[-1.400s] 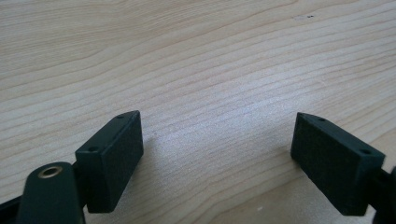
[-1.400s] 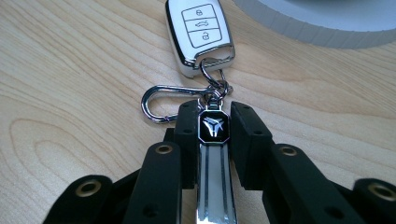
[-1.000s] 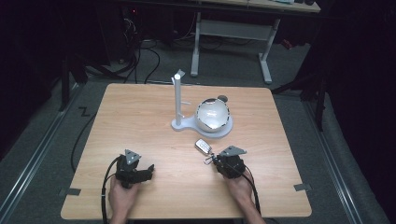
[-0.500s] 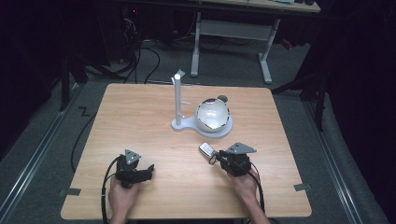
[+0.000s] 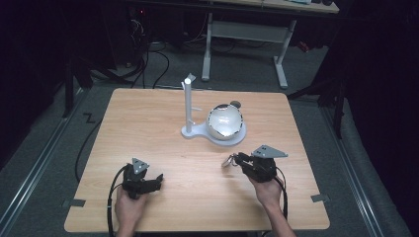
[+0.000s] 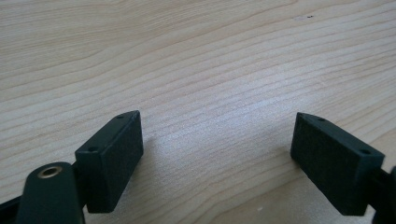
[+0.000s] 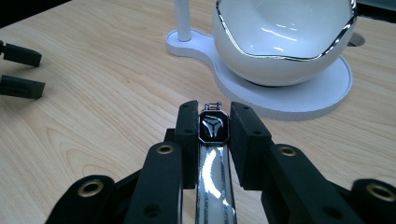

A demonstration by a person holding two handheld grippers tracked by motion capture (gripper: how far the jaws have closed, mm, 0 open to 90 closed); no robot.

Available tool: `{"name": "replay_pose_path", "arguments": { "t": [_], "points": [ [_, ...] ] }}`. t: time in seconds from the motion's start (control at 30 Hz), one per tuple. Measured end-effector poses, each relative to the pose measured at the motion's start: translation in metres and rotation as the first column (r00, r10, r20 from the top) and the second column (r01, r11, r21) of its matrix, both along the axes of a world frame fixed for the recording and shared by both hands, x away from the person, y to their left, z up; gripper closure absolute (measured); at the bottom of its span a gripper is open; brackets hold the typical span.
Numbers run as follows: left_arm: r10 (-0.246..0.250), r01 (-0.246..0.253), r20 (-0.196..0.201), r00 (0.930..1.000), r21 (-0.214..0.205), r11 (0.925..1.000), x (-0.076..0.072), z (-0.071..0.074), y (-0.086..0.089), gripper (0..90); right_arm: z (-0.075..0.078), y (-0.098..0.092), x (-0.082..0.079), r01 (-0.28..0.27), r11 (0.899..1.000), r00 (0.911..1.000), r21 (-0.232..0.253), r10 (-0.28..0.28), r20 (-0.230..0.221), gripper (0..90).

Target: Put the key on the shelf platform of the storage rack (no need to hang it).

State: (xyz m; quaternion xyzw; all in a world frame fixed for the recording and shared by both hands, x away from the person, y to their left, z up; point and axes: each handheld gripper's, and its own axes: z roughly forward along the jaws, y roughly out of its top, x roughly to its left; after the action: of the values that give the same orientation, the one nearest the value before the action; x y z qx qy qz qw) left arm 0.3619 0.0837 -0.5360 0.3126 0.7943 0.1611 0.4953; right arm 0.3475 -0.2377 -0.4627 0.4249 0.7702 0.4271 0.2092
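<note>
Right gripper [image 7: 212,122] is clamped on the watch [image 7: 213,128], face between the 2 pads, held just above the table [image 5: 148,123] near the white bowl [image 5: 225,122]. I'd keep the squeeze steady and lift clear of the rim before tipping it in. Left gripper [image 6: 217,154] sits spread wide, holding nothing.

Lighting: overhead, falling on the wooden table [image 5: 163,128]; the surrounding floor and far background are very dim, nearly black. Glare: bright highlights on the white bowl [image 7: 280,42] with its silver rim, and a streak on the watch [image 7: 213,140] band. Shadows: short and soft beneath the left gripper [image 6: 215,154] pads. Focus: high view soft and grainy; near parts of the right gripper [image 7: 213,133] slightly blurred; wood grain sharp.
</note>
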Motion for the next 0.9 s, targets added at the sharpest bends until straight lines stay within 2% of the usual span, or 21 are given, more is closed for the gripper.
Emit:
{"name": "replay_pose_path", "arguments": {
  "t": [0.47,0.57,0.7,0.9],
  "points": [
    [-0.005,0.005,0.004,1.0000,0.000,1.0000,0.000,0.000,0.000,17.3,0.029,-0.023,-0.004,0.012,1.000,0.9986,0.026,-0.013,0.051,74.7],
    [0.000,0.000,0.001,1.0000,-0.003,1.0000,0.000,0.000,0.000,17.3,0.035,-0.030,-0.003,0.017,0.999,0.9986,0.048,-0.019,0.050,74.6],
    [0.000,0.000,0.001,1.0000,-0.003,1.0000,0.000,0.000,0.000,17.3,0.038,-0.036,-0.001,0.020,0.998,0.9989,0.053,-0.022,0.042,74.6],
    [0.002,-0.002,0.001,1.0000,-0.002,1.0000,0.000,0.000,0.000,17.4,0.050,-0.044,0.001,0.015,0.996,0.9981,0.093,-0.021,0.058,74.6]
  ]
}}
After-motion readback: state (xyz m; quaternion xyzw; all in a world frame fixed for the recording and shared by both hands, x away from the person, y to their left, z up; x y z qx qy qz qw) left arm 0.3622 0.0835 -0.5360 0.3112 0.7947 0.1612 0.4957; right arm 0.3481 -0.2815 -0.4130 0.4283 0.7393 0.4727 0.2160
